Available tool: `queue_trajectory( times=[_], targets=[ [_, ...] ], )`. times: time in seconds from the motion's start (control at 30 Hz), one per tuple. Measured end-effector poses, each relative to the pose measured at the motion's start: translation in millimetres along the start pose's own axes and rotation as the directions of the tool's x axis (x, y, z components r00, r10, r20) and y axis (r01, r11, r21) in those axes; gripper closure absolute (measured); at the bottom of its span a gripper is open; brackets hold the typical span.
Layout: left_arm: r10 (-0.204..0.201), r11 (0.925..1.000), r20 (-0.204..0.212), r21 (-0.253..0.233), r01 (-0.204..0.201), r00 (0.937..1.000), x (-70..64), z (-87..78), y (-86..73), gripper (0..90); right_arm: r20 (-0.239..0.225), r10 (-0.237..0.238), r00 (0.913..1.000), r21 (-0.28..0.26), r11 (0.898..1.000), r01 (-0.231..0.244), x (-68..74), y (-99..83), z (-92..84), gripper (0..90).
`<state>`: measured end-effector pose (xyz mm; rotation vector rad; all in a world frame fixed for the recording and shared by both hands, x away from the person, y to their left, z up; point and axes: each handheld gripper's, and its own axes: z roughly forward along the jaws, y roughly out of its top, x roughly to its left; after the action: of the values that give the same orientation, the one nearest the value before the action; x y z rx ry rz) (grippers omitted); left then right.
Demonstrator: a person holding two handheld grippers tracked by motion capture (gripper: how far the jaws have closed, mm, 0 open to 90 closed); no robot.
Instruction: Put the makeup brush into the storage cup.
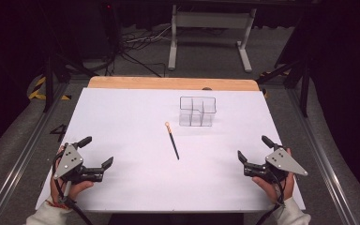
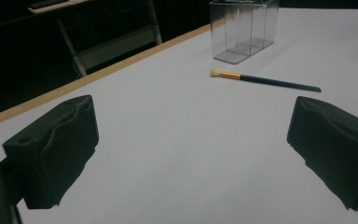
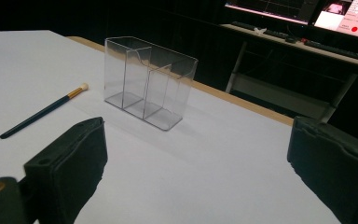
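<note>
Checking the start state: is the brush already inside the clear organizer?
No, the brush lies flat on the white table, apart from the clear organizer.

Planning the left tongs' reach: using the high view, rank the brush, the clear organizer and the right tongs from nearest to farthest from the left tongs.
1. Brush: lying mid-table, up and right of the left tongs.
2. Organizer: upright, beyond the brush's bristle end.
3. Right tongs: at the table's opposite side.

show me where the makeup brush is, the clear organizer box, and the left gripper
makeup brush [image 1: 172, 141], high view, middle of its dark handle.
clear organizer box [image 1: 197, 111], high view, its front wall.
left gripper [image 1: 96, 153], high view, midway between its open fingers.
</note>
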<state>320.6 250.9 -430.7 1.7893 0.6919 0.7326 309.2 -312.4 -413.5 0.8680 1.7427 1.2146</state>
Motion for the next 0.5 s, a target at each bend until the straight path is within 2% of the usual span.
queue_trajectory(
  times=[0.07, 0.27, 0.4, 0.43, 0.5],
  targets=[
    [0.012, 0.9997, -0.001, 0.023, -0.012, 0.9999, -0.6, 0.7, -1.5, 2.3, 0.003, -0.002, 1.0000, 0.005, 1.000, 0.002, -0.7, -0.5, 0.3, 5.8],
    [-0.005, 0.9997, 0.008, 0.025, 0.005, 1.0000, 1.0, -1.5, -5.9, 2.3, 0.009, 0.003, 1.0000, 0.021, 1.000, -0.003, -0.7, -0.1, 3.5, 6.0],
    [-0.013, 0.9996, -0.002, 0.024, 0.013, 0.9999, 3.1, -3.7, -6.6, 2.4, -0.024, 0.005, 0.9997, 0.045, 0.999, -0.004, 1.2, -1.7, 9.7, 5.8],
    [-0.027, 0.9995, -0.007, 0.018, 0.027, 0.9996, 2.9, -3.8, -6.6, 2.5, -0.030, 0.006, 0.9995, 0.056, 0.998, -0.004, 1.8, -2.4, 10.8, 5.9],
    [-0.023, 0.9994, -0.005, 0.027, 0.023, 0.9997, 3.4, -2.3, -6.7, 2.6, -0.033, 0.004, 0.9994, 0.069, 0.998, -0.002, 2.3, -2.9, 12.2, 5.9]
  ],
)
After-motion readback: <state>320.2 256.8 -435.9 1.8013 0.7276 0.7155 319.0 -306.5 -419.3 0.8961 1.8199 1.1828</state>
